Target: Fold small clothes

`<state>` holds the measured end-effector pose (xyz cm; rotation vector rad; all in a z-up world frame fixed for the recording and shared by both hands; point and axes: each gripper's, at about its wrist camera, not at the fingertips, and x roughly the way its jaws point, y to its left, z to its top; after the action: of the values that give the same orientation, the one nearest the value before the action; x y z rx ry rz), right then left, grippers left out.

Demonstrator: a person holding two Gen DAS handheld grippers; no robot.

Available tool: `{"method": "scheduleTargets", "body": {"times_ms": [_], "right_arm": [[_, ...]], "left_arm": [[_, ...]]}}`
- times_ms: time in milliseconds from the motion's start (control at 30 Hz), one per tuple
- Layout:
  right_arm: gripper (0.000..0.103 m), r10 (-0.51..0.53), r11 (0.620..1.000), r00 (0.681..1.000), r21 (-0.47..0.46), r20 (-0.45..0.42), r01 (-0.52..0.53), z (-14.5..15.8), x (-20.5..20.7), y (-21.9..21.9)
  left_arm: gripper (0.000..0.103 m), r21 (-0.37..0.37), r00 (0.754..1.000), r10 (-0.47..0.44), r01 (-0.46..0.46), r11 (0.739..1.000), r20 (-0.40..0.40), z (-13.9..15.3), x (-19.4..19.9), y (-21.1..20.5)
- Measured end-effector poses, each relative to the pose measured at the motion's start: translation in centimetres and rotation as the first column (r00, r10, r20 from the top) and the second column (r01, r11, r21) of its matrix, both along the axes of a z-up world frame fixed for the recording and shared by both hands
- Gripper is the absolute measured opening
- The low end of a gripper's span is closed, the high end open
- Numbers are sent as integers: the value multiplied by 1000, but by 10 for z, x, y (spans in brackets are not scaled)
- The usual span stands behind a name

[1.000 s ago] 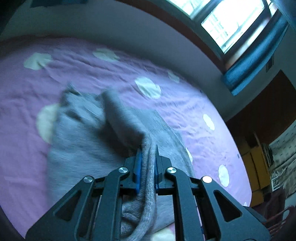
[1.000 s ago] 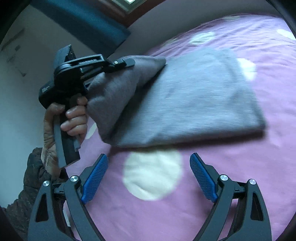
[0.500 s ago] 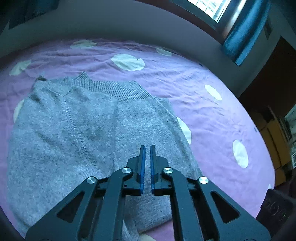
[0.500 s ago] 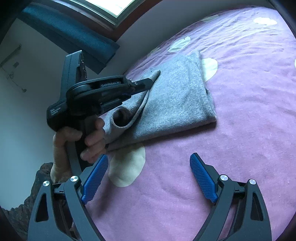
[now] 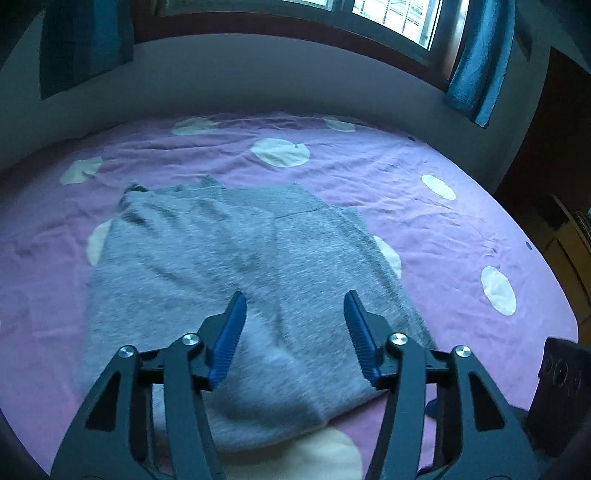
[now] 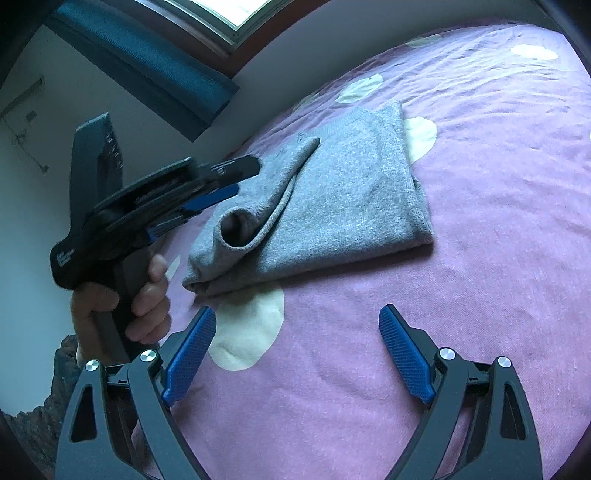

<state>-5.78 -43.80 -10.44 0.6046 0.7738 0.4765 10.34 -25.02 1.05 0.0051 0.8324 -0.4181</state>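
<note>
A grey knit sweater [image 5: 240, 266] lies folded on the purple sheet [image 5: 443, 229] with white dots. My left gripper [image 5: 293, 332] hovers over its near edge, its jaws opening with no cloth pinched between them. In the right wrist view a hand [image 6: 147, 295] holds that left gripper [image 6: 243, 179] just off the left side of the sweater [image 6: 351, 195]. A sleeve lies along the top of the sweater, its cuff [image 6: 236, 229] gaping towards the left gripper. My right gripper [image 6: 295, 354] stands open above bare sheet in front of the sweater, holding nothing.
A grey wall [image 5: 258, 81] with a window [image 5: 391, 18] and blue curtains [image 5: 476, 62] runs behind the bed. Wooden furniture [image 5: 565, 236] stands past the bed's right edge. Bare sheet [image 6: 498, 184] stretches to the right of the sweater.
The left gripper let go of the sleeve, which now lies on the sweater. Its jaws went from shut to apart, and it drew back towards the near edge. The right gripper hardly moved.
</note>
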Motion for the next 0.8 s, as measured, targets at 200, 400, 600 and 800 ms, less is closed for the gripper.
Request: {"method": "scheduleTargets", "body": {"times_ms": [200, 400, 600, 800], "right_arm": [[89, -6, 1000, 1000, -21, -4, 6, 1, 1, 2], [89, -19, 999, 1000, -34, -5, 19, 1, 1, 3], [89, -38, 998, 999, -45, -8, 38, 1, 1, 4], [89, -66, 996, 997, -60, -37, 64, 7, 1, 7]], "left_arm": [[63, 8, 999, 52, -52, 999, 14, -1, -11, 38], [66, 2, 992, 124, -124, 992, 27, -6, -19, 88], [68, -48, 976, 219, -219, 974, -13, -21, -16, 141], [73, -85, 970, 241, -244, 966, -44, -34, -8, 164]]}}
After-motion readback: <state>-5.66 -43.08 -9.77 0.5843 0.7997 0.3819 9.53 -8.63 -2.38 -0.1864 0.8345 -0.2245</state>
